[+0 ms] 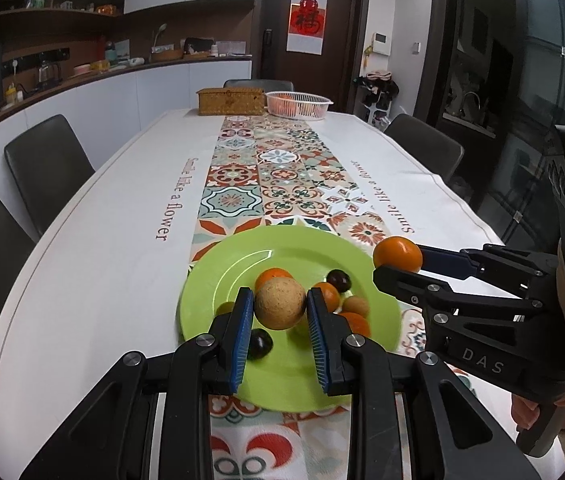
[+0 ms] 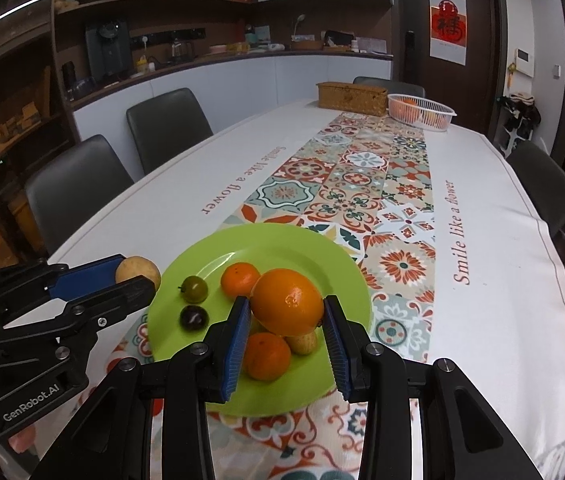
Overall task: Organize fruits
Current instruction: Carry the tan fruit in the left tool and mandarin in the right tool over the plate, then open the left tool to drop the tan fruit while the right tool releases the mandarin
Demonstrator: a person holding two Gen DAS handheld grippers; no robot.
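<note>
Long and white, the table (image 1: pixel 94 240) fills the left wrist view, with a tiled runner down its middle. On the runner sits a green plate (image 1: pixel 218 272), and that plate is the landmark for everything else. Over the near half of the plate, the left gripper (image 1: pixel 280 316) is clamped on a tan round fruit (image 1: pixel 279 303), one blue pad on each side. Under it, on the plate, lie small oranges (image 1: pixel 272 275) and dark round fruits (image 1: pixel 339 279). At the right edge of the plate, the right gripper (image 1: pixel 396 265) is clamped on an orange (image 1: pixel 397 254). Far beyond the plate, at the end of the table, stand a woven box (image 1: pixel 230 101) and a white basket (image 1: pixel 298 105) with fruit inside.

From the right wrist view, the green plate (image 2: pixel 202 264) shows again. Over its near side, the right gripper (image 2: pixel 287 320) squeezes the orange (image 2: pixel 287 301). Just left of the plate, the left gripper (image 2: pixel 138 276) holds the tan round fruit (image 2: pixel 138 269). A green round fruit (image 2: pixel 194 289) and a dark one (image 2: pixel 193 318) rest on the left part of the plate.

Both held fruits are round and smooth, so I think one could slip out and roll off the table. If a gripper goes down too low, it could bump the fruits on the plate and push them away.
</note>
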